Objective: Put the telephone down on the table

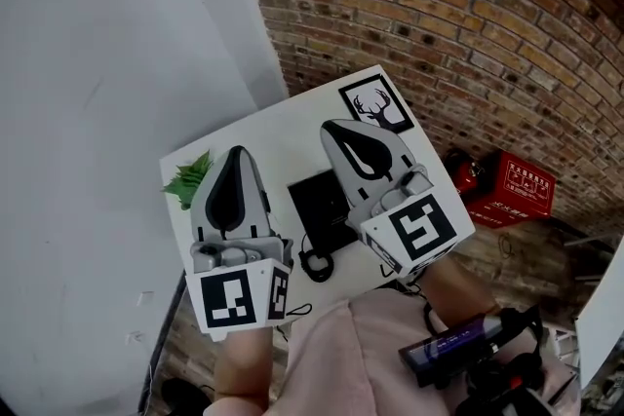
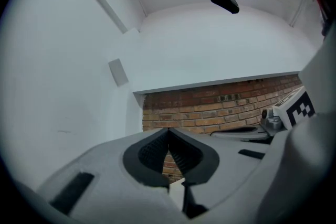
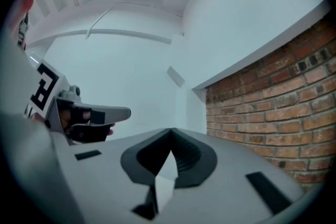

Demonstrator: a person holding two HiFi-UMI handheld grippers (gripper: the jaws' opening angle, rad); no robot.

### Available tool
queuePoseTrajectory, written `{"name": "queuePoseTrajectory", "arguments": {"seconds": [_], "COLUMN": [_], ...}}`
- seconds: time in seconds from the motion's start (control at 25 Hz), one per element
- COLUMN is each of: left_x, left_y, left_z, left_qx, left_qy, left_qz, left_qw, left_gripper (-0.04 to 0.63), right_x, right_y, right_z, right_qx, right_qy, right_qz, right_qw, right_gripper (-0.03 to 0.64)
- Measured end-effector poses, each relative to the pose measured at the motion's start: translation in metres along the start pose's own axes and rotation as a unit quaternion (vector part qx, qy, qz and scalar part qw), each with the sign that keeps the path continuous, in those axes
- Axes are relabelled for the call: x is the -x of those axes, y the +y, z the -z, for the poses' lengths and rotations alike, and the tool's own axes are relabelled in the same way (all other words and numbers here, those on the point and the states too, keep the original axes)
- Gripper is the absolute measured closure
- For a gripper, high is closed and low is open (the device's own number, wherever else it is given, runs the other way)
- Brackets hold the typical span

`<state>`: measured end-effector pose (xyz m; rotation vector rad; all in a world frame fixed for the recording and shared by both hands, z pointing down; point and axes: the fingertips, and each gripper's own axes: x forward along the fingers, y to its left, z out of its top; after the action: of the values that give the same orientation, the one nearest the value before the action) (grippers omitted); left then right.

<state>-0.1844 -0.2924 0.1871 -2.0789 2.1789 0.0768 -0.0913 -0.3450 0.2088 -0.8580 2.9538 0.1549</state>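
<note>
The black telephone (image 1: 320,202) lies on the small white table (image 1: 265,133), and its cord loops off the near edge (image 1: 316,264). Both grippers are held up high above the table, side by side, and point level toward the walls. My left gripper (image 1: 237,151) (image 2: 168,131) is shut with nothing between its pads. My right gripper (image 1: 328,126) (image 3: 170,131) is also shut and holds nothing; in the head view it covers the telephone's right edge. Each gripper view shows only wall beyond the jaws, with the other gripper off to the side.
A green plant (image 1: 190,176) sits at the table's left corner and a deer picture (image 1: 377,105) at its far corner. A brick wall (image 1: 468,34) stands behind, a white wall (image 1: 107,112) to the left. A red crate (image 1: 514,186) rests on the floor to the right.
</note>
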Motion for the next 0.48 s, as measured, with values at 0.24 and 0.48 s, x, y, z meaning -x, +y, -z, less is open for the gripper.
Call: {"name": "queuePoseTrajectory", "arguments": {"seconds": [0.24,0.48], "left_x": [0.0020,0.0034], "left_y": [0.0052,0.0079], "left_z": [0.0013,0.0063], "left_qx": [-0.007,-0.016], "left_qy": [0.000,0.003], "left_qz": [-0.006,-0.005], "left_qw": [1.0000,0.9999], "left_gripper": [0.595,0.595], "right_x": [0.0030,0.0031], "right_y": [0.0045,0.0031], "right_z": [-0.0021,0.0033], "right_qx": [0.019,0.009], "right_qy": [0.002,0.006], "right_qz": [-0.002,0.006], "right_qw": [1.000,1.000], "right_gripper": [0.614,0.612]}}
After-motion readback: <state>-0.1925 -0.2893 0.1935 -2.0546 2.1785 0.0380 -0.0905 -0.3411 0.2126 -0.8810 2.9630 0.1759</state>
